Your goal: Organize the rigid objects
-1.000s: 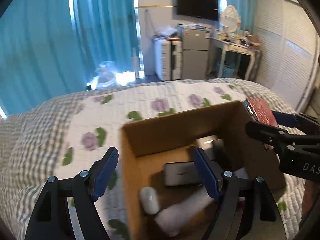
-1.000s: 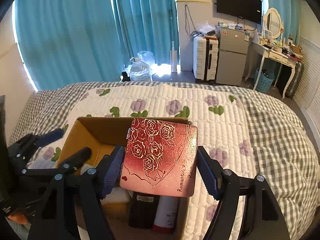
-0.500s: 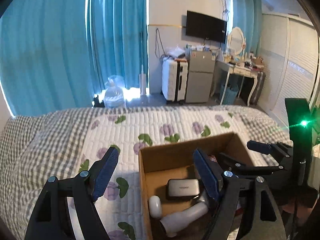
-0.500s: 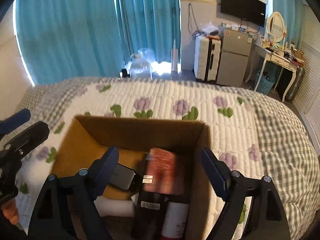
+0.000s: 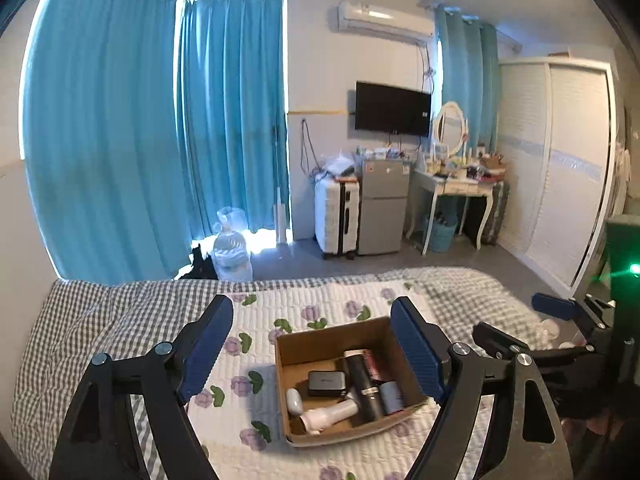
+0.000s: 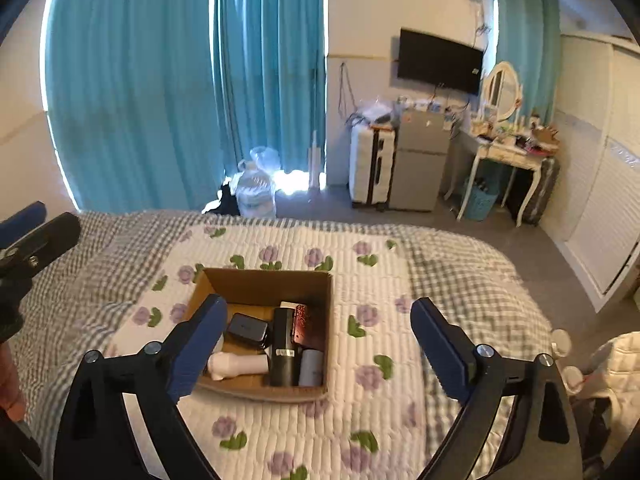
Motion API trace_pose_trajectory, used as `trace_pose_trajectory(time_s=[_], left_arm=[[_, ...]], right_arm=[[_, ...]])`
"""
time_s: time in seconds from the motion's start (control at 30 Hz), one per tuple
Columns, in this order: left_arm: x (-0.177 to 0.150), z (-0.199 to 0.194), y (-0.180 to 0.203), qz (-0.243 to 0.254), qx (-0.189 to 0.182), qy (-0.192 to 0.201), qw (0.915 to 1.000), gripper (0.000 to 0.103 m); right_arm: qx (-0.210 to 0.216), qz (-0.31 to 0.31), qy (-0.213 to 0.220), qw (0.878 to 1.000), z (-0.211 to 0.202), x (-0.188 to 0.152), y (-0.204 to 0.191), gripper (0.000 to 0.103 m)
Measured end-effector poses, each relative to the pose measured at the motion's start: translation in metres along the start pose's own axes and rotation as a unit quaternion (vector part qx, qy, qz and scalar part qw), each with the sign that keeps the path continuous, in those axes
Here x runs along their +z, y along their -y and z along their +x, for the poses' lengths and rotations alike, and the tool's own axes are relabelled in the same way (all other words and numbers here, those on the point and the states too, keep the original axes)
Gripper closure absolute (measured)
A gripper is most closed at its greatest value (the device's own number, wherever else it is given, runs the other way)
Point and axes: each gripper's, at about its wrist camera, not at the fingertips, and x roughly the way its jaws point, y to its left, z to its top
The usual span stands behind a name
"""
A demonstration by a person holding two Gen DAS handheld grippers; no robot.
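The left claw [image 5: 312, 346] is spread wide, its jaws are opening a bit more, and nothing is between them. The right claw [image 6: 316, 346] is spread wide too. Its jaws are also opening, and they hold nothing.

Both claws hang in the air above the bed [image 6: 460, 280], apart from everything on it. The bed has a white quilt [image 6: 380, 420] with purple flowers and green leaves, and a gray checked blanket at its sides.

A brown cardboard box [image 6: 260, 280] sits on the quilt, near the middle of the bed. It is open at the top. Inside it lie a white bottle [image 6: 240, 364] on its side, a tall black bottle [image 6: 283, 344], a dark flat case [image 6: 247, 327], a red box with roses [image 6: 306, 326], a small gray-blue can [image 6: 311, 368] and a small white egg-shaped thing [image 5: 294, 400]. The things are packed close together.

Past the bed, on the floor, a big water jug [image 6: 256, 194] stands by the blue curtains [image 6: 160, 80]. Further right are a white suitcase [image 6: 370, 164], a small gray fridge [image 6: 418, 160] and a white dressing counter [image 6: 508, 152] with an oval mirror [image 6: 500, 90]. A black TV [image 6: 440, 60] hangs on the wall.
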Motion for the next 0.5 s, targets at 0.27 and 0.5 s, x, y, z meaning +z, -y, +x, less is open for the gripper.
trace_pose_trajectory(time_s=[0.27,0.5], left_arm=[[-0.019,-0.075,0.001,0.007,0.013,0.062,0.9979,0.018],[-0.064,-0.115,-0.006,-0.02,0.044,0.132,0.9901,0.017]], right_arm=[[-0.03,-0.029,0.062,0.997,-0.087,-0.025,-0.013,0.0],[-0.045,-0.038,0.142,0.988,-0.115,-0.078,-0.026,0.0]])
